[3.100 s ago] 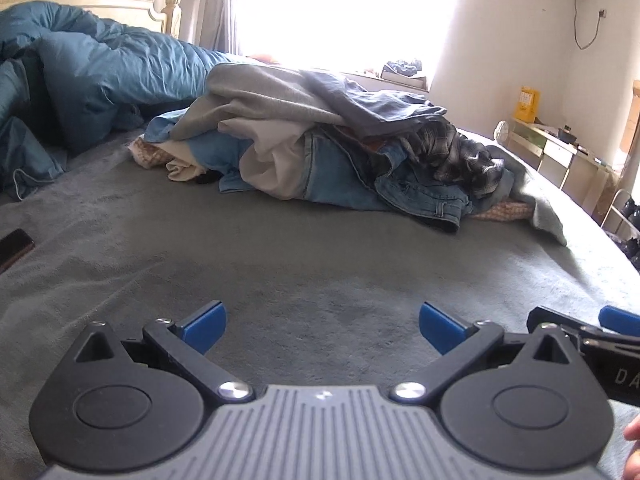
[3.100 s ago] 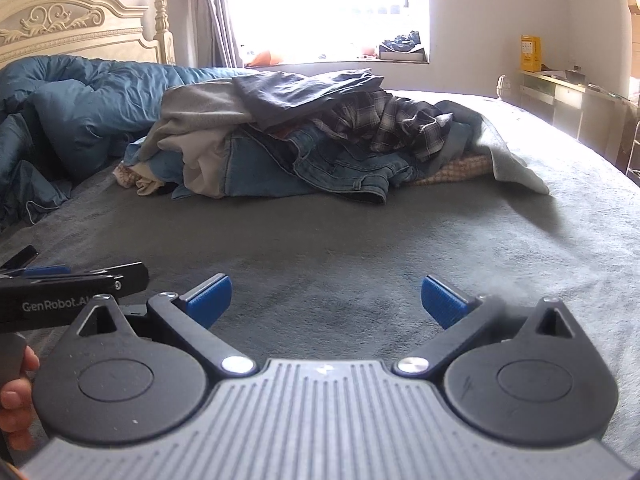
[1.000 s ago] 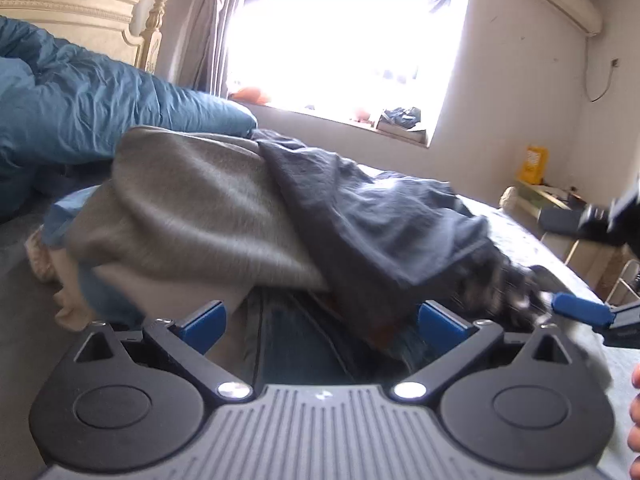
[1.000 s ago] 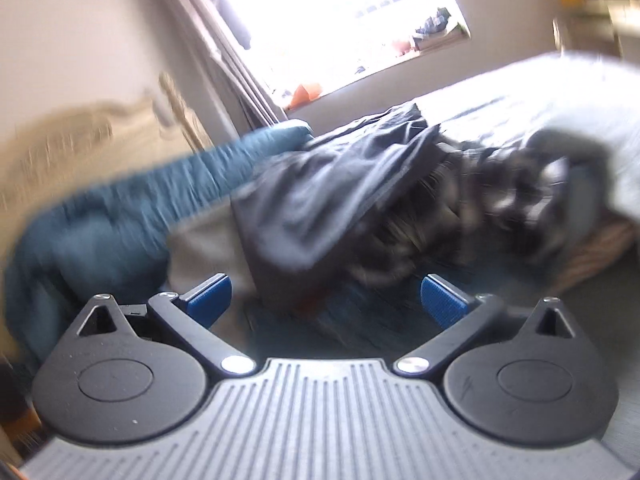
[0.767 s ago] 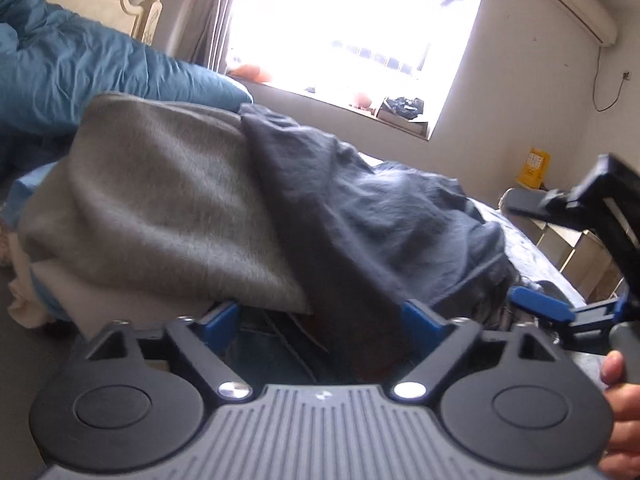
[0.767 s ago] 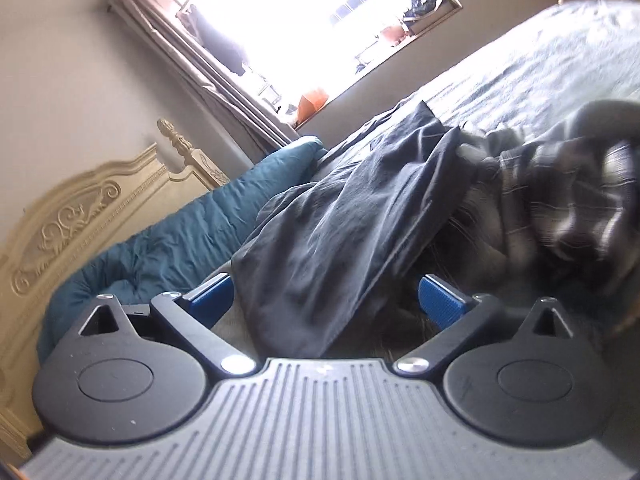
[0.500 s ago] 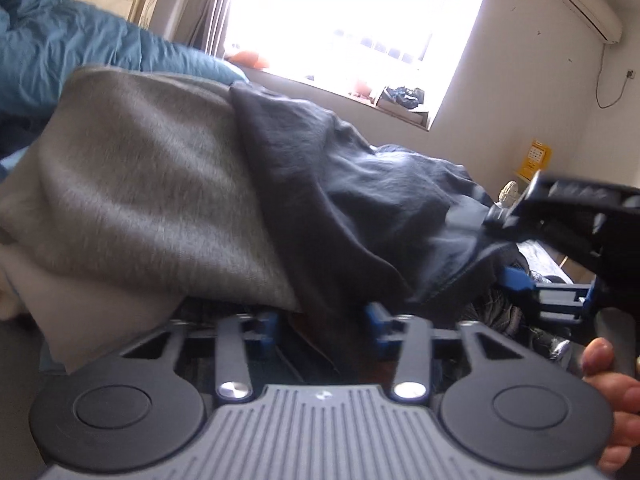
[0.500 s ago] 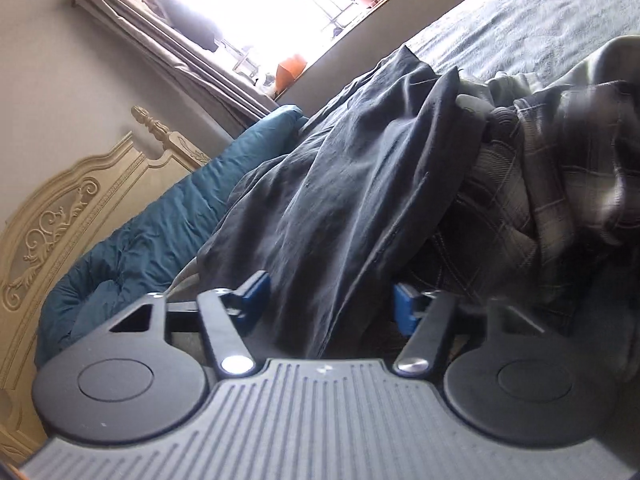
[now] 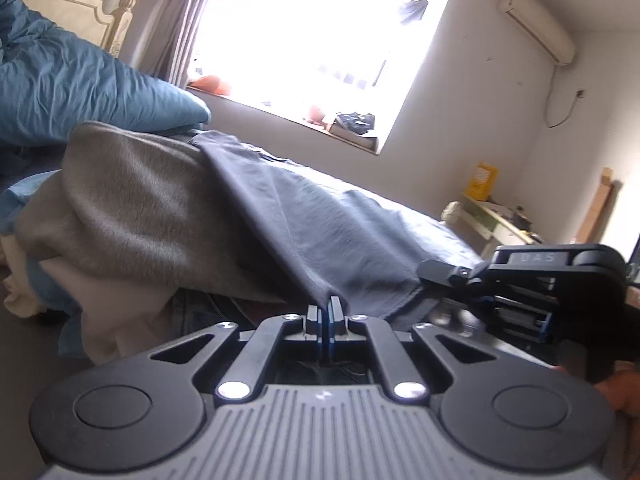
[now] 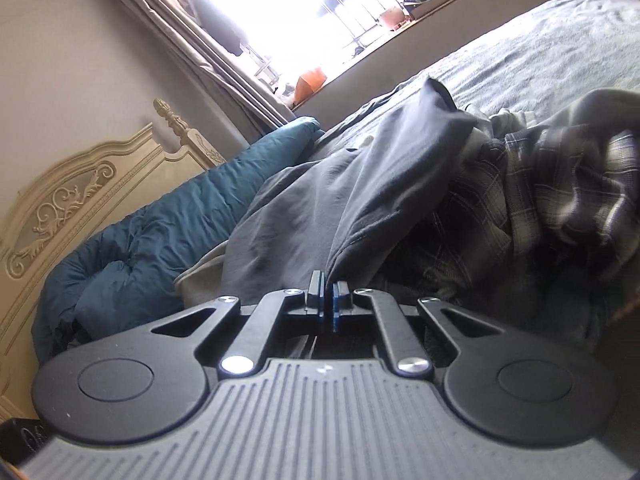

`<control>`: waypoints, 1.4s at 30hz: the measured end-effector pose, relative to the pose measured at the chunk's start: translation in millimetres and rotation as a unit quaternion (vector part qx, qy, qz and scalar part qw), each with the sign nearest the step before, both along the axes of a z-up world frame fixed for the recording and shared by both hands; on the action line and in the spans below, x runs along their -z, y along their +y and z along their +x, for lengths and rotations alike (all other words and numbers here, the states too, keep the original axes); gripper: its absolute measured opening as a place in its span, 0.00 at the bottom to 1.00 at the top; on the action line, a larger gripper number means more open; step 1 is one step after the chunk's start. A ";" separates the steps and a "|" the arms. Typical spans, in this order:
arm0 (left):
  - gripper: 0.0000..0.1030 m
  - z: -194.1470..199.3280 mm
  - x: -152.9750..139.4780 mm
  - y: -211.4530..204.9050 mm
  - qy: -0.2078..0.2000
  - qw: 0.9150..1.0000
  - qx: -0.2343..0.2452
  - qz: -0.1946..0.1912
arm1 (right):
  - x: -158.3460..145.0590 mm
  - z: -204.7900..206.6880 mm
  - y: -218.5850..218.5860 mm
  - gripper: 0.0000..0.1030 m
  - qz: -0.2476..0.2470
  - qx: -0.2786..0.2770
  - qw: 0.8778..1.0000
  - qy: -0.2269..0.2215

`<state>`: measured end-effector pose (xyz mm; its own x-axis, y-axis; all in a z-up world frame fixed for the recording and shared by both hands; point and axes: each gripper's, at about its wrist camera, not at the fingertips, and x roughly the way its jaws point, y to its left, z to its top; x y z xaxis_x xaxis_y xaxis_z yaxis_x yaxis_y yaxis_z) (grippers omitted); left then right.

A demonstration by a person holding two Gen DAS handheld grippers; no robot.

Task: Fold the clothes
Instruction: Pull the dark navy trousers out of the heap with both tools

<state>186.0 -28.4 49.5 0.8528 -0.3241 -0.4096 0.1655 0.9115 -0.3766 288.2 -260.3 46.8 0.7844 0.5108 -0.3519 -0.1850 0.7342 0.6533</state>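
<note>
On the bed: a heap of clothes, with a dark shirt (image 9: 320, 220) draped over the top.
Left gripper (image 9: 325, 312): jaws have just been closing and are now pinched tight on a fold of the dark shirt's lower edge; cloth runs up from the blue pads in a taut ridge.
Right gripper (image 10: 327, 298): jaws have just been closing too, now clamped on another part of the same shirt's (image 10: 360, 208) edge; the fabric rises from between the pads.
Right gripper, left view: its black body (image 9: 552, 280) sits at the right, touching the shirt's hem; a bit of the person's hand (image 9: 616, 388) shows below it.
Grey garment (image 9: 132, 216): lies under the dark shirt, to its left, over a pale piece of clothing (image 9: 116, 320).
Plaid shirt (image 10: 560, 192): crumpled just right of the dark shirt in the right view, partly under it.
Blue duvet (image 10: 160, 240): bunched behind the heap, against the carved headboard (image 10: 80, 200).
Bed cover (image 10: 560, 48): grey, stretching beyond the heap toward the window (image 9: 320, 40).
Far wall: air conditioner (image 9: 536, 20) high up, a yellow box (image 9: 482, 180) on a low desk.
</note>
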 end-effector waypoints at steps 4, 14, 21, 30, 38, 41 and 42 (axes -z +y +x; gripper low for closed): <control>0.03 -48.7 -12.7 0.5 0.000 1.000 0.015 -0.007 | -16.1 -44.1 -10.0 0.02 0.020 0.000 1.000 -0.007; 0.03 -193.3 1.8 37.2 0.013 0.996 0.057 -0.060 | -33.1 -190.6 -22.6 0.02 0.056 -0.032 0.997 -0.043; 0.03 -311.0 33.4 60.1 0.022 0.991 0.107 -0.083 | 0.2 -321.1 -31.6 0.02 0.083 -0.058 0.994 -0.052; 0.03 -438.0 78.6 100.9 0.048 0.986 0.118 -0.111 | 62.4 -497.7 -23.4 0.02 0.116 -0.063 0.991 -0.033; 0.10 -456.0 119.7 110.5 0.113 0.989 0.088 -0.041 | 107.6 -549.7 18.6 0.07 -0.025 -0.062 0.997 0.039; 0.28 -450.6 125.7 114.9 0.120 0.990 0.068 -0.020 | 119.2 -546.9 22.4 0.25 -0.091 -0.059 0.991 0.076; 0.32 -448.8 124.9 117.3 0.114 0.991 0.062 -0.020 | 122.7 -546.0 21.7 0.30 -0.106 -0.061 0.988 0.090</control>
